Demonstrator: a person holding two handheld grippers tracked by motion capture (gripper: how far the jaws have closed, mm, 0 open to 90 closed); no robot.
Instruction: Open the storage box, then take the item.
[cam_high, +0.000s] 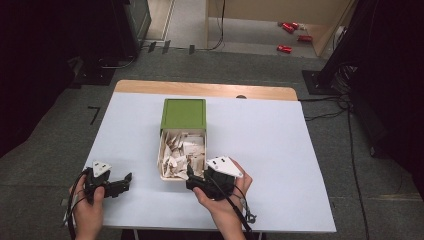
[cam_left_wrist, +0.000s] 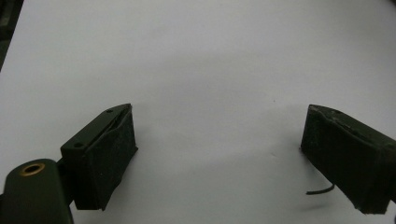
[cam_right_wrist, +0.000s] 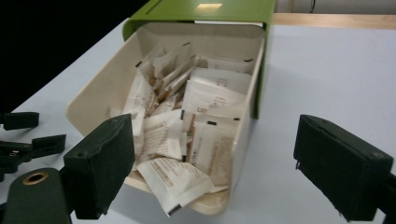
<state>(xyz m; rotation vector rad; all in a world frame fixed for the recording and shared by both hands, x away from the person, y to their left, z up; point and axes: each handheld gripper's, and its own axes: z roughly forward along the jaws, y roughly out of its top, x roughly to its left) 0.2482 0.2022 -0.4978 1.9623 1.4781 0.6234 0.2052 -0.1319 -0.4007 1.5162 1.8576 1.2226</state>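
Note:
A green box stands mid-table with its cream drawer pulled out toward me, full of several paper sachets. In the right gripper view the drawer sits just ahead, and one sachet hangs over its front rim. My right gripper is at the drawer's front right corner. Its jaws stand wide apart and touch nothing. My left gripper rests near the table's front left, open over bare white tabletop.
The white table has a wooden far edge. Beyond it, the floor holds red cans, cables and dark stands. A thin black strand lies by the left gripper's right-hand jaw.

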